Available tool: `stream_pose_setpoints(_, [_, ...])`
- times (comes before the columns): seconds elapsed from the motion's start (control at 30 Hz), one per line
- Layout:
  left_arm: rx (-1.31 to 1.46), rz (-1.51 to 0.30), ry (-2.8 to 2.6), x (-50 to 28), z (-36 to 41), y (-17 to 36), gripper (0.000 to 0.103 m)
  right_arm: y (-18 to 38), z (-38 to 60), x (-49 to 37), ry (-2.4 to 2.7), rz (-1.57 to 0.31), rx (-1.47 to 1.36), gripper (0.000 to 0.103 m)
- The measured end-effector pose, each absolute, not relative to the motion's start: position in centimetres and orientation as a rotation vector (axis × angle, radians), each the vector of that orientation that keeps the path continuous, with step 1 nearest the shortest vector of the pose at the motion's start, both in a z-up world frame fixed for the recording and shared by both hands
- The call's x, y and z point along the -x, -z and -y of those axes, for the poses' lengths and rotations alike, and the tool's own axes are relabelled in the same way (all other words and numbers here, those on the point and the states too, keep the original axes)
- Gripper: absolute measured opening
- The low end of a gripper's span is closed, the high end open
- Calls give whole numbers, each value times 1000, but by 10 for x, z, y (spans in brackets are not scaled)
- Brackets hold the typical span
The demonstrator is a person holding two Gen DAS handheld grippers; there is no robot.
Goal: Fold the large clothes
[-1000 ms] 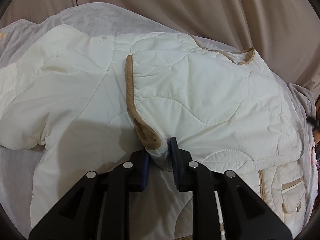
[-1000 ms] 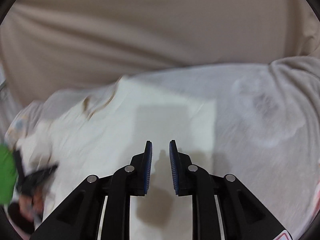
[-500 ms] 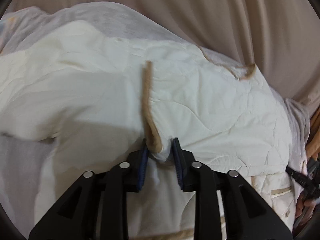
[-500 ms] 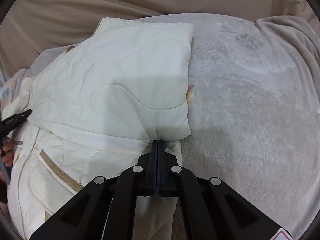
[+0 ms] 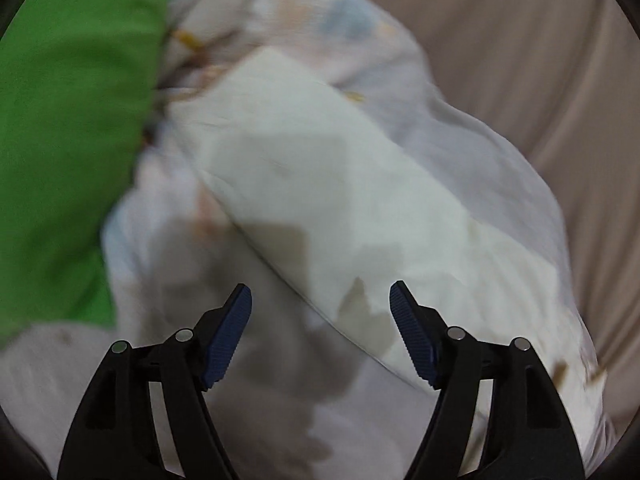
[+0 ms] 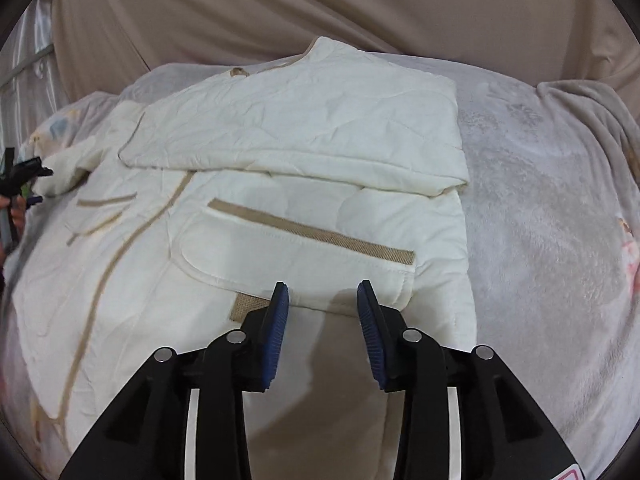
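Observation:
A cream quilted jacket (image 6: 140,300) with tan trim lies on a grey blanket (image 6: 540,240) in the right wrist view. One sleeve (image 6: 320,128) is folded flat across its chest, above a tan-edged pocket (image 6: 300,248). My right gripper (image 6: 323,296) hovers over the hem below that pocket, its jaws opening with nothing between them. In the blurred left wrist view, my left gripper (image 5: 320,300) is also opening. It is empty and sits just short of the other cream sleeve (image 5: 320,184), which lies slanted on the blanket.
A green cloth (image 5: 60,120) fills the left side of the left wrist view, beside a patterned blanket (image 5: 320,20). Beige curtains (image 6: 320,8) hang behind the bed. A hand (image 6: 16,216) holding the other gripper shows at the left edge of the right wrist view.
My left gripper let go of the tan-trimmed jacket edge, opened wide and swung left to the loose sleeve. My right gripper released the folded sleeve, opened and drew back to the hem.

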State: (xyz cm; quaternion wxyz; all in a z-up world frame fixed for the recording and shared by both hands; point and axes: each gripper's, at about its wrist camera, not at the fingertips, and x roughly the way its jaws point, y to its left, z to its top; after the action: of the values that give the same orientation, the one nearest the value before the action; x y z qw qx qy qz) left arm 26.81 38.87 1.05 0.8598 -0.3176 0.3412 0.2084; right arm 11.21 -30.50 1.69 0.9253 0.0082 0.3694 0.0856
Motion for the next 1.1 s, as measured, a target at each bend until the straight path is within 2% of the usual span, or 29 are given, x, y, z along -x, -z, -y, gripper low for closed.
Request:
stream_pose_setpoints(0.07, [690, -710, -485, -273, -413, -6, 64, -12, 305, -110, -176, -745, -38, 37])
stream_pose_setpoints(0.1, [713, -707, -500, -275, -424, -2, 57, -10, 307, -109, -180, -738, -59, 37])
stream_pose_setpoints(0.13, [735, -709, -497, -279, -433, 0, 45, -9, 309, -108, -185, -733, -72, 37])
stream_pose_setpoints(0.17, [749, -709, -490, -282, -437, 2, 37, -8, 311, -108, -188, -729, -84, 37])
stream_pose_setpoints(0.23, [745, -708, -467, -289, -443, -1, 11, -8, 311, -107, -186, -725, -90, 37])
stream_pose_setpoints(0.3, [683, -682, -450, -293, -430, -17, 7, -7, 310, -107, -179, -721, -81, 37])
stream_pose_setpoints(0.47, [515, -555, -309, -292, -358, -90, 5, -7, 310, -106, -177, -716, -84, 37])
stream_pose_setpoints(0.63, [329, -451, -19, -276, -212, -174, 4, -6, 310, -108, -183, -715, -99, 37])
stream_pose_setpoints(0.73, [214, -441, 147, -269, -110, -198, 4, -7, 310, -107, -189, -710, -106, 39])
stream_pose_setpoints(0.87, [108, -499, 343, -273, 16, -188, 5, -7, 309, -106, -202, -703, -110, 46])
stream_pose_setpoints(0.97, [48, -612, 435, -284, 99, -145, 8, -7, 309, -105, -217, -700, -117, 50])
stream_pose_setpoints(1.07, [12, -743, 464, -303, 155, -85, 18, -7, 309, -104, -229, -697, -122, 53])
stream_pose_setpoints(1.1, [5, -778, 462, -307, 166, -64, 25, -7, 309, -104, -232, -695, -123, 54])
